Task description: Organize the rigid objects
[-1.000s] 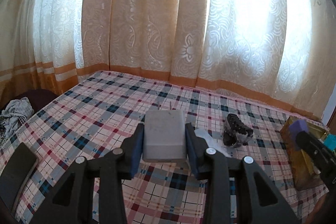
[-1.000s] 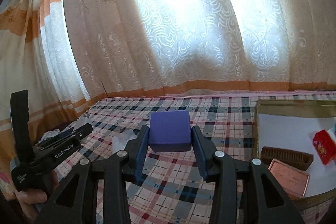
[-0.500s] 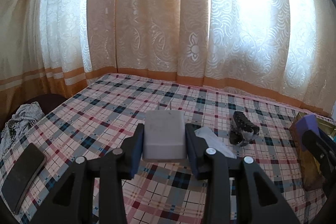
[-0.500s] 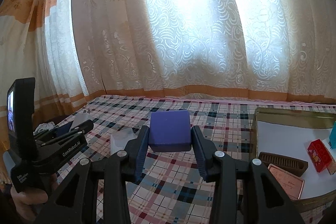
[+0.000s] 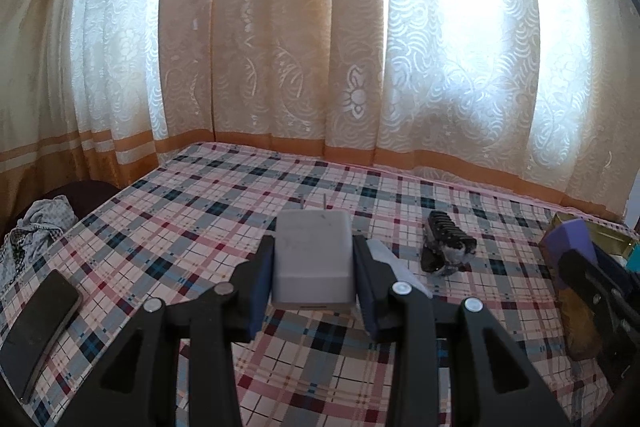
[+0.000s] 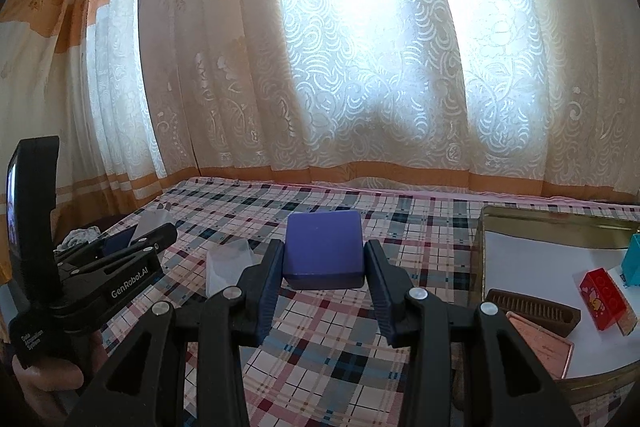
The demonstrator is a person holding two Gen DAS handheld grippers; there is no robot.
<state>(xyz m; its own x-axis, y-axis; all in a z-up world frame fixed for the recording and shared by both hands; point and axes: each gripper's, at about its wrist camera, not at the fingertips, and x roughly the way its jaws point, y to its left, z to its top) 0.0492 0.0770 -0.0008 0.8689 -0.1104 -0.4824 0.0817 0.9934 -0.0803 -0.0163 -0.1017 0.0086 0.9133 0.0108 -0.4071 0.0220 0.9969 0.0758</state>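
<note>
The white charger (image 5: 313, 264), a small plug block with two metal pins sticking out of its far end, sits tight between the two pads of the left gripper (image 5: 313, 281), held up above the checked cloth (image 5: 224, 195) on the bed. The purple block (image 6: 323, 250) is squeezed the same way in the right gripper (image 6: 323, 277), also up in the air over the cloth. Seen from the left gripper, a black comb thing (image 5: 447, 245) lies on the cloth at about two o'clock from the charger, and a bit of clear plastic (image 5: 390, 261) lies just beside the charger's right side. A dark phone (image 5: 38, 325) lies flat at about eight o'clock, near the bed's edge, and a crumpled rag (image 5: 34, 231) sits off the bed at nine o'clock. Seen from the right gripper, a gold tray (image 6: 560, 223) rests at three o'clock from the purple block. Inside it are a brown ridged box (image 6: 532, 311), a pink flat tin (image 6: 540, 347) touching that box's near side, a red box (image 6: 604, 293) and a teal box (image 6: 632, 261). A hand (image 6: 44, 381) grips the left gripper's handle at eight o'clock. Lacy curtains (image 6: 360, 67) glow behind the bed.
</note>
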